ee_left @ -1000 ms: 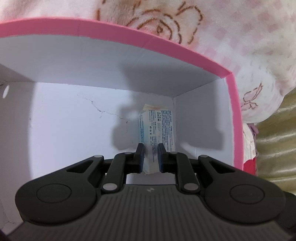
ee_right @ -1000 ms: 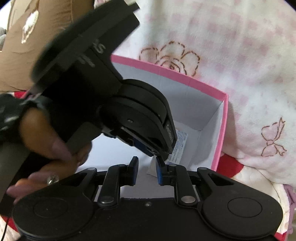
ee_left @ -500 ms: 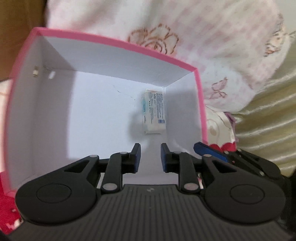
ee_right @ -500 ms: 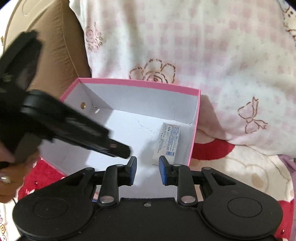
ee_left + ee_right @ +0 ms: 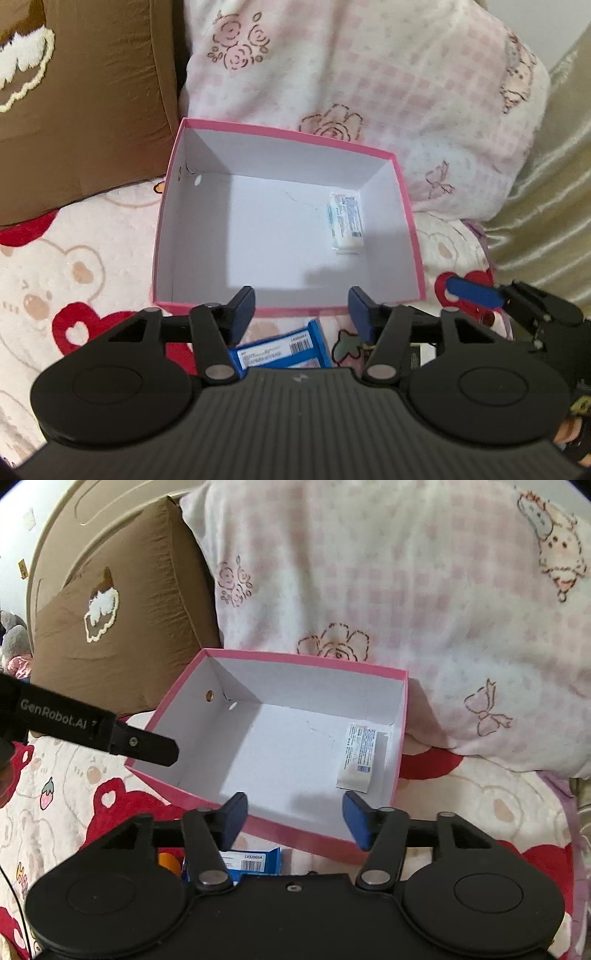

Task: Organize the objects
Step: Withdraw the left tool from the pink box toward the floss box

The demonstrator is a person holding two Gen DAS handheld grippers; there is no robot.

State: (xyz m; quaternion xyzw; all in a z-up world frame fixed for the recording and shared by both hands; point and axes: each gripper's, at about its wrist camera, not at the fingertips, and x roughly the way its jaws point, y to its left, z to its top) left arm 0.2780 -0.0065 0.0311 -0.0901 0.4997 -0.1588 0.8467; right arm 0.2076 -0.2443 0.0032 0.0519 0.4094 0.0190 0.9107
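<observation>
Both claws, left [image 5: 302, 307] & right [image 5: 294, 819], opening w/ nothing between; white packet [image 5: 345, 224] lies in pink box [image 5: 284, 311] by right wall.

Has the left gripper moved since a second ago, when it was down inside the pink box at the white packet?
Yes. The left gripper has pulled up and back out of the pink box; its jaws are opening, empty, while the white packet lies on the box floor.

- The pink box [image 5: 408, 236] looks like matt cardboard, white inside.
- The small packet [image 5: 345, 221] has a printed paper-like face.
- The blanket [image 5: 498, 805] is fleecy cloth.
- The brown pillow [image 5: 92, 110] is smooth, slightly sheeny fabric.
- The left gripper [image 5: 302, 304] is matt black plastic.
</observation>
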